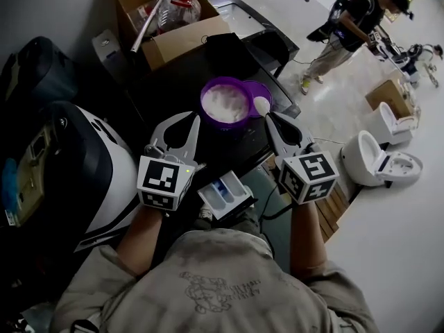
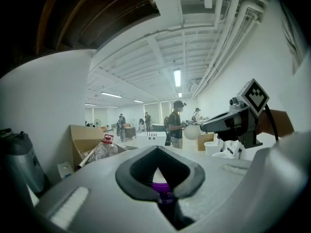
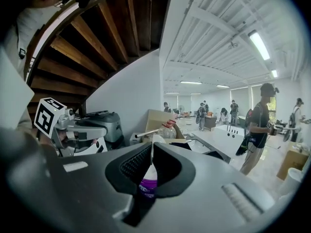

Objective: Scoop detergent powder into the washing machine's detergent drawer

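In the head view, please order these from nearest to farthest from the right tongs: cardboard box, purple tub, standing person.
1. Purple tub, just left of the right tongs.
2. Cardboard box, beyond the tub, upper left.
3. Standing person, far off, upper right.

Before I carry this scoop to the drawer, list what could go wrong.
1. The purple plastic scoop is full of white powder and is pinched only at its near end by the right tongs. A slight tilt could spill it on the way.
2. The white and blue detergent drawer is small and lies some way back from the round purple tub, so powder may miss its compartments.
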Motion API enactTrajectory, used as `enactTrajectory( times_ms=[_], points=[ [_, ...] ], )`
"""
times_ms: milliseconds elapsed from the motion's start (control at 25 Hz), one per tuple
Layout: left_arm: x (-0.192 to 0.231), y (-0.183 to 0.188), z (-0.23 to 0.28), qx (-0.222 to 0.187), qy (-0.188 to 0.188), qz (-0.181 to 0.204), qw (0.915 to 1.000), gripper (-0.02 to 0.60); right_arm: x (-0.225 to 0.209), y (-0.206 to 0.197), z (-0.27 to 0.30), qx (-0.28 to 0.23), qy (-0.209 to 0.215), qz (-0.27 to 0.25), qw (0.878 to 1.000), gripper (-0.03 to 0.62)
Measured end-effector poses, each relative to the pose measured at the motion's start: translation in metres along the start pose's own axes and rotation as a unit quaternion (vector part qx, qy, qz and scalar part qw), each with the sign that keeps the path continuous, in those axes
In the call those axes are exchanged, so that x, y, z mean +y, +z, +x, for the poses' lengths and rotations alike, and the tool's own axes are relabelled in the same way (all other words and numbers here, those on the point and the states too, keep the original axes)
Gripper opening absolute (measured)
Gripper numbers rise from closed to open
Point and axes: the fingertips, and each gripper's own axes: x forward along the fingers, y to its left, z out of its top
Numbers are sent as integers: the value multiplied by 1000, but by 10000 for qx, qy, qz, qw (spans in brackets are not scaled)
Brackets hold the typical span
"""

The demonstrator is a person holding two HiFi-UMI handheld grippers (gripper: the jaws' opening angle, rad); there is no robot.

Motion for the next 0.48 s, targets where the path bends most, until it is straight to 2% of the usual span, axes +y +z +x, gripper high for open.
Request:
enactTrajectory(
  times_ms=[160, 480],
  points=[
    [-3, 1, 9, 78, 315, -222, 9992, 0, -13, -3, 15, 40, 354, -33, 9994, 37],
    [-2, 7, 21, 191, 1476, -369, 9882, 0, -41, -7, 46, 142, 1431, -235, 9893, 37]
  ],
)
